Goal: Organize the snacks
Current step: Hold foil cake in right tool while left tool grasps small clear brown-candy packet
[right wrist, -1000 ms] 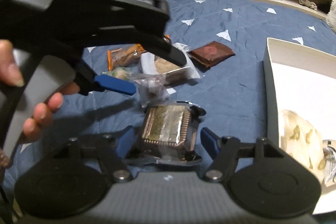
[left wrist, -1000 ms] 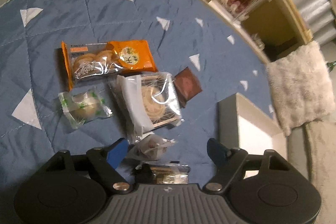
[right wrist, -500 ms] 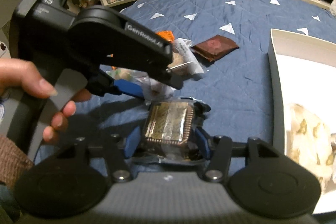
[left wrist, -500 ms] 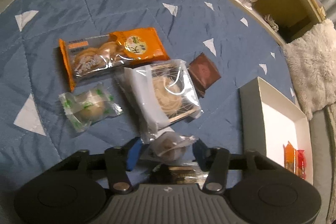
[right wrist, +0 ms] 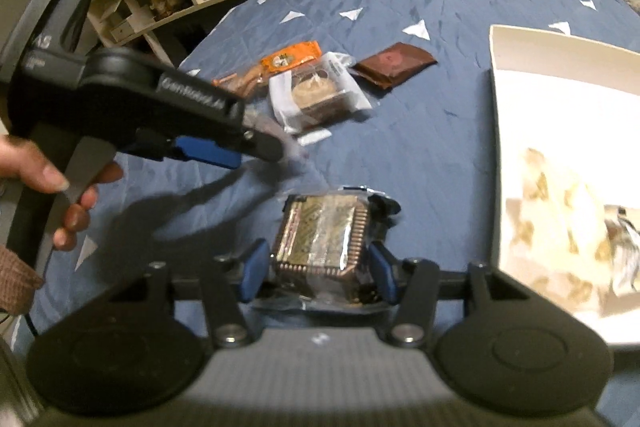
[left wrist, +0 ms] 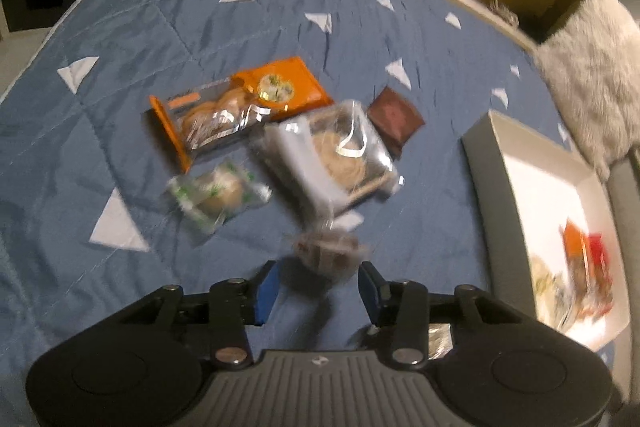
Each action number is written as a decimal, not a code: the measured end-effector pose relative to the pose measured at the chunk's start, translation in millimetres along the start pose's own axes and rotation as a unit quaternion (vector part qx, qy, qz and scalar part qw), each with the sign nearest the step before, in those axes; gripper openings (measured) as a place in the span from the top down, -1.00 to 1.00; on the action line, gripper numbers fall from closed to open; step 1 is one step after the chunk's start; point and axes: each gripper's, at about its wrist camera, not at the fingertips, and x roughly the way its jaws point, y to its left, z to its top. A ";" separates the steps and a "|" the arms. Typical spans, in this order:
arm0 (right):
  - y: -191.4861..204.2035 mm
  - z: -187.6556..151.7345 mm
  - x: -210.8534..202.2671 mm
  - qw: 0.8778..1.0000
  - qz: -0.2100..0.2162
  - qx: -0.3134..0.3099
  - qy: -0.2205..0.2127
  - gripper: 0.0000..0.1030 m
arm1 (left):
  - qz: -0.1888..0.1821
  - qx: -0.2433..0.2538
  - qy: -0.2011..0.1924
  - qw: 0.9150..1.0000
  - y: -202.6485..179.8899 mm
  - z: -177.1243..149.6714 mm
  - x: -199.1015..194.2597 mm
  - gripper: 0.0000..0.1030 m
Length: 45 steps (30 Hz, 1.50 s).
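R claw (right wrist: 316, 263) clenched on foil-wrapped square snack (right wrist: 320, 231), held just above blue quilt (right wrist: 420, 147); L claw (left wrist: 318, 287) w/ blurred small brownish wrapped snack (left wrist: 326, 255) between blue fingers (left wrist: 266, 287); contact unclear, cannot tell if gripped or loose; person's hand (right wrist: 60, 187) on L handle; white box (left wrist: 492, 163) to the R on quilt, some snacks inside; orange pack (left wrist: 240, 107), green-print bun (left wrist: 218, 193), clear-wrapped cake (left wrist: 336, 155), brown sachet (left wrist: 394, 117) clustered on quilt, apart from box.
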 end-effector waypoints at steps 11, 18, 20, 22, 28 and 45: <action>1.6 -15.1 -17.0 1.000 0.009 -0.001 0.010 -0.16 | -0.014 0.047 -0.032 0.998 -5.8 -17.7 -40.5 0.06; 2.6 -12.0 -11.7 1.000 0.018 -0.009 0.010 -0.16 | -0.035 -0.006 -0.108 0.993 9.8 13.9 -41.0 0.07; 3.2 -11.9 -10.6 1.000 0.018 -0.011 0.012 -0.16 | -0.031 -0.011 -0.097 0.995 13.4 17.0 -29.1 0.09; 2.8 -11.6 -9.0 1.000 0.018 -0.011 0.015 -0.17 | -0.022 -0.019 -0.074 0.997 16.5 18.0 -18.0 0.09; 4.8 -10.4 -5.8 1.000 0.018 -0.015 0.019 -0.17 | 0.005 -0.016 -0.057 0.998 17.7 16.2 -0.1 0.09; 3.2 -10.8 -8.2 1.000 0.017 -0.011 0.023 -0.17 | 0.043 -0.062 0.009 0.997 25.3 -14.8 -5.9 -0.59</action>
